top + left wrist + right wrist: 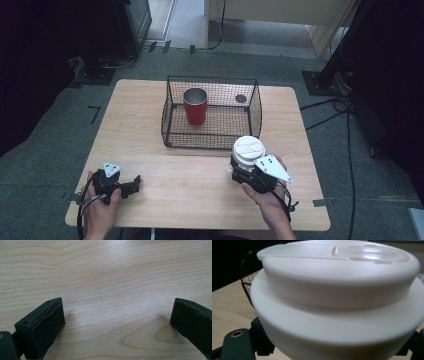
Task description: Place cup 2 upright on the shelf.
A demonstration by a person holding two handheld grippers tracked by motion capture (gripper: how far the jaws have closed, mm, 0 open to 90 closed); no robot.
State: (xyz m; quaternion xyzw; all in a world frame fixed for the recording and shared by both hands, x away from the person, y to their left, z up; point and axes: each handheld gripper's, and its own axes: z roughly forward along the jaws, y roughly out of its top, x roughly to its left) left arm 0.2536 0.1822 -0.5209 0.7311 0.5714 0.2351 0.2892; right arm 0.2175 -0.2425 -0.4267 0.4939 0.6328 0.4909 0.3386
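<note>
The white lidded cup (248, 150) sits clamped in the right gripper (245, 167), at five o'clock of the wire basket (170, 107), just outside it. Inside the basket stands a red cup (195, 106), nothing visible in it. At eight o'clock, the left gripper (134, 182) gapes empty over the table (190, 185).

I see a wire basket (172, 120) at the far middle of the table (200, 195). Inside the basket, towards its left, a red cup (195, 106) stands upright. A dark round spot (241, 98) shows at the basket's back right.
</note>
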